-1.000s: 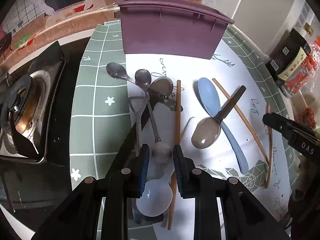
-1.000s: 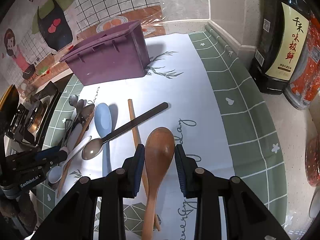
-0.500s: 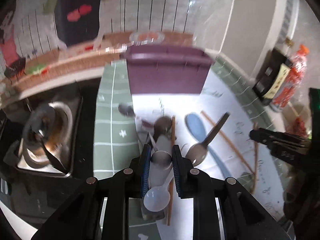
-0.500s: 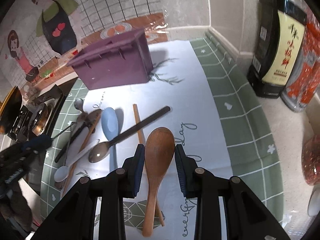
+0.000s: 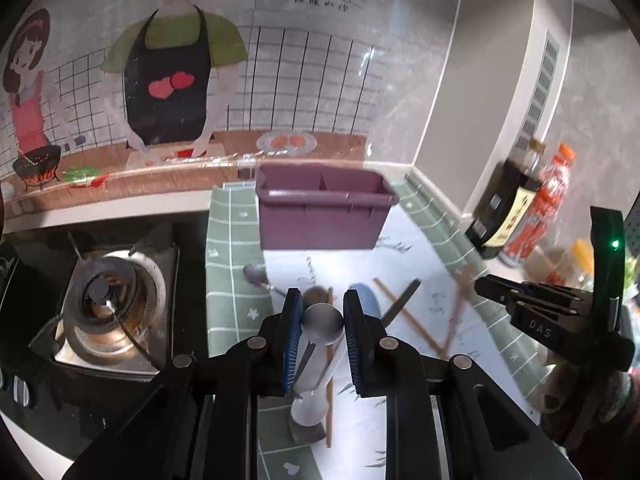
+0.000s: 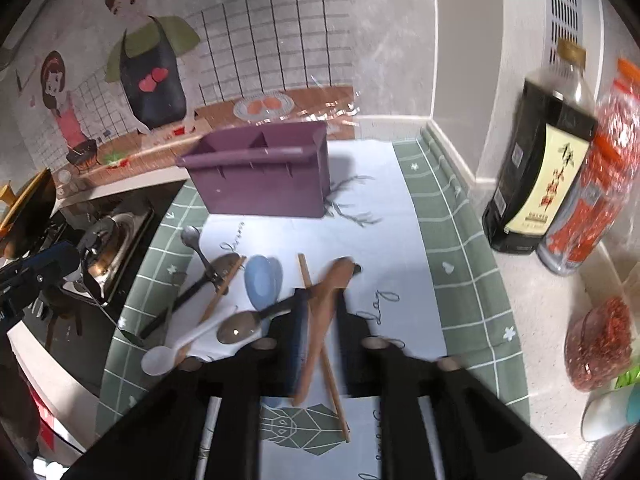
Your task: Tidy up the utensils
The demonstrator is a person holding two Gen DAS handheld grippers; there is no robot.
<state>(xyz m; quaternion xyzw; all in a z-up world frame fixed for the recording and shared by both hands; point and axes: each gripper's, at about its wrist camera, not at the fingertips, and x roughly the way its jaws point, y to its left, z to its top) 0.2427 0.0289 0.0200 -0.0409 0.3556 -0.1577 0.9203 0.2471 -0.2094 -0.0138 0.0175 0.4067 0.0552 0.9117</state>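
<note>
Behind utensils, empty purple bin [image 5: 322, 216]

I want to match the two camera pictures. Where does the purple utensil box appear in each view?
Left wrist: the purple utensil box stands at upper centre, beyond the left gripper.
Right wrist: the box is upper centre-left.
Shared landmark: the dark sauce bottle, at the right in both.

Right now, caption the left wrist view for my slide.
Left gripper lifts a metal spoon toward the purple caddy.
</note>
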